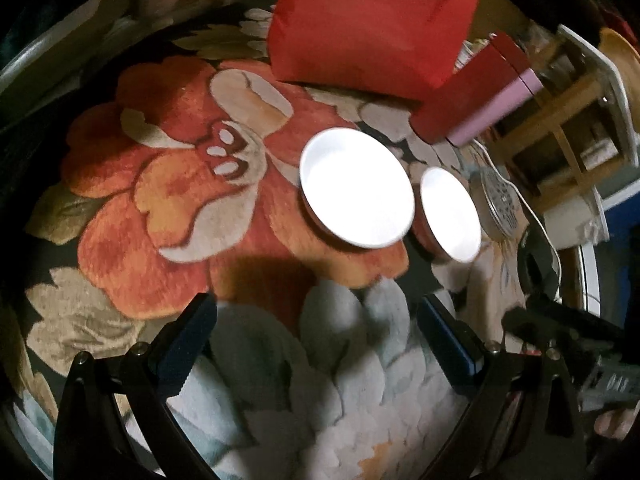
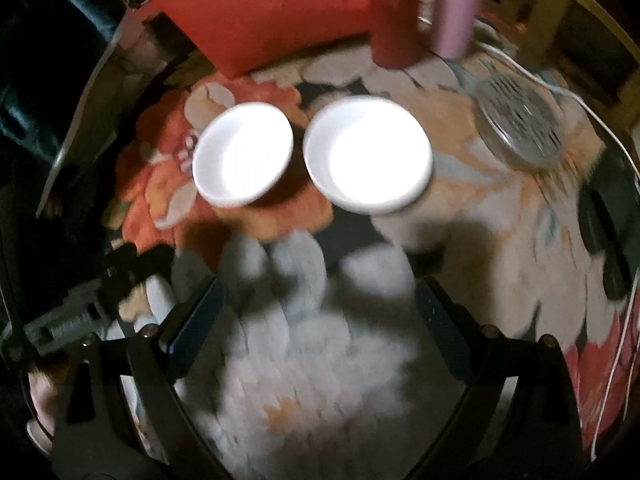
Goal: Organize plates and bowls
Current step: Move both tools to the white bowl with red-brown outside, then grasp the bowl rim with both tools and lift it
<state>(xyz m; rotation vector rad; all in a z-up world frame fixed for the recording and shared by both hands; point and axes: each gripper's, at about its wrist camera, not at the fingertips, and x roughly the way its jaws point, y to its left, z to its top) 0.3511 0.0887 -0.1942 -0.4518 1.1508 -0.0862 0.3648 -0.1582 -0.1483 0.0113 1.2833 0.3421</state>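
Both grippers hung with fingers spread wide and empty, the left gripper (image 1: pixel 316 344) and the right gripper (image 2: pixel 320 320), above a flowered rug (image 1: pixel 168 208). Ahead, two white bowls (image 1: pixel 357 188) (image 1: pixel 450 214) sat upright, just beside each other on the rug. Behind them lay a red bag (image 1: pixel 372 20) and a round perforated disc (image 2: pixel 520 128) with a white cord.

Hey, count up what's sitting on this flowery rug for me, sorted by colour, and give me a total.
White bowls: 2
Red items, bag and box: 2
Pink box: 1
Round silver perforated gadget: 1
Total: 6
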